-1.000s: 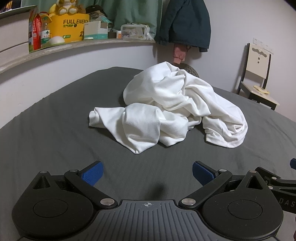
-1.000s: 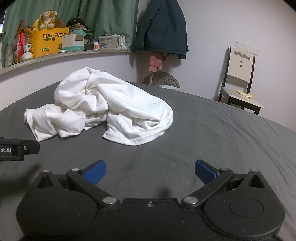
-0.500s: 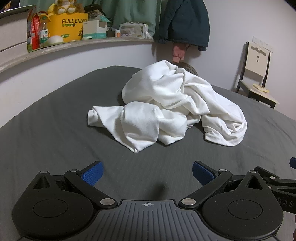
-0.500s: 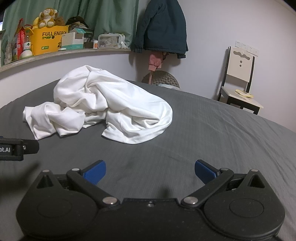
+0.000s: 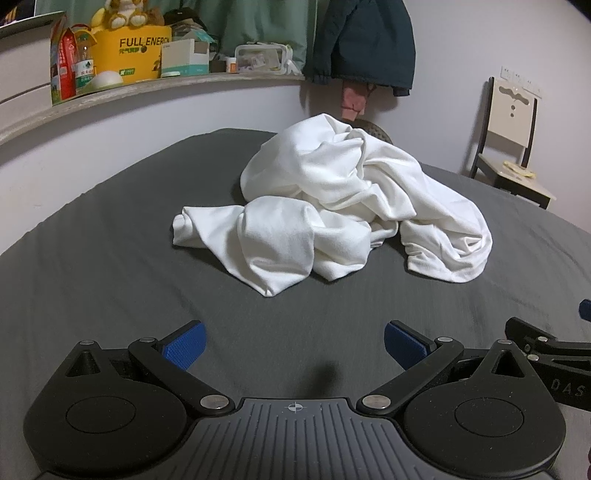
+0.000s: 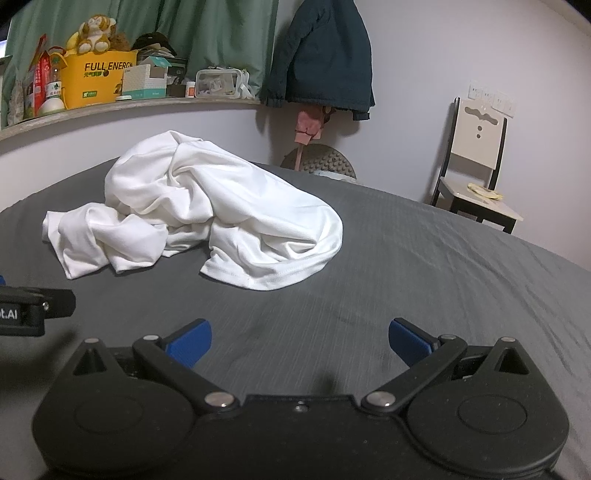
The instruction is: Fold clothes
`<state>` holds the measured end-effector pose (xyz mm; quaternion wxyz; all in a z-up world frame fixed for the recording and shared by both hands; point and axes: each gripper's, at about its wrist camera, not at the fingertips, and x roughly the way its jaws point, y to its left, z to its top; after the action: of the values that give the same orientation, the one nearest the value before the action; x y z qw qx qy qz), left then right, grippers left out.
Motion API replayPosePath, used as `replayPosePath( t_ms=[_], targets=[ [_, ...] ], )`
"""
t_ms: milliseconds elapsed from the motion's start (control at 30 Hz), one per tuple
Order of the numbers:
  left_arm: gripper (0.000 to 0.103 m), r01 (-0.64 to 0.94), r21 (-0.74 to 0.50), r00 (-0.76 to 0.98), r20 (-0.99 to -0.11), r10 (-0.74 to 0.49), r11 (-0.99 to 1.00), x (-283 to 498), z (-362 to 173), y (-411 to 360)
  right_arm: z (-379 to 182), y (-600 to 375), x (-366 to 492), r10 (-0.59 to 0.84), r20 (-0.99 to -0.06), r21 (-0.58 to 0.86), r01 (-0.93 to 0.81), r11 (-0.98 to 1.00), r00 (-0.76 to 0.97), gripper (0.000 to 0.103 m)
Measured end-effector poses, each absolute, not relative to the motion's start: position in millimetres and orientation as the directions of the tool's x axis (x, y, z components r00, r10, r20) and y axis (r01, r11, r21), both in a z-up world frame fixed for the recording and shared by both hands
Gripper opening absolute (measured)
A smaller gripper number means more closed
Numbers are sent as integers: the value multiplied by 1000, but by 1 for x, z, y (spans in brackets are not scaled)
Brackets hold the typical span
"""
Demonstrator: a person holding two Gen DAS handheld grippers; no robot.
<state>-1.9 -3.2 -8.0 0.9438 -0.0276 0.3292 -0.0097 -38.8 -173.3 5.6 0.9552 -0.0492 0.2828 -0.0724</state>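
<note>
Bed [image 5: 92,266]: a dark grey cover, lightly creased, fills most of both views and carries the task's item.

Wall shelf [image 6: 147,105]: curves along the back wall above the bed, loaded with a yellow carton [image 6: 96,83] marked "FULL ENERG…", a plush toy [image 6: 92,35] on top of it, further boxes and a clear pouch. A green curtain [image 6: 221,33] hangs behind.

Dark jacket [image 5: 364,40]: hangs on the wall just right of the shelf's end.

Chair [image 6: 476,166]: stands by the wall beyond the bed's far right edge, with a small yellow object on its seat.

White garment [image 5: 332,206]: lies crumpled in a heap on the bed, unfolded, with one bunched end trailing left and a hemmed edge resting on the cover at the right. It is ahead of both claws and well apart from them.

Left claw [image 5: 293,341]: released, blue pads spread wide, nothing between them, low over bare cover short of the garment.

Right claw [image 6: 300,339]: likewise released and empty, its pads wide apart, beside the left one; each tool's edge shows in the other's view.
</note>
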Motion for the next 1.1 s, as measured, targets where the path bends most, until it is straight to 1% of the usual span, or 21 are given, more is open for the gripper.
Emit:
replayPosePath(
  t_ms=[233,600,1100],
  targets=[
    [103,-19,-78,774,-633,-35,997,1,-11,0,1,-172,-35,-180,-540,-156,113,981,823,103],
    [103,-44,-94,739,-673,-31,995,7,-18,5,-4,-168,-32,-176,-553,-138,119,983,815,103],
    [103,-79,-128,729,-683,-30,989,8,-14,12,-5,-160,-35,-163,-559,-134,105,985,813,103]
  ],
)
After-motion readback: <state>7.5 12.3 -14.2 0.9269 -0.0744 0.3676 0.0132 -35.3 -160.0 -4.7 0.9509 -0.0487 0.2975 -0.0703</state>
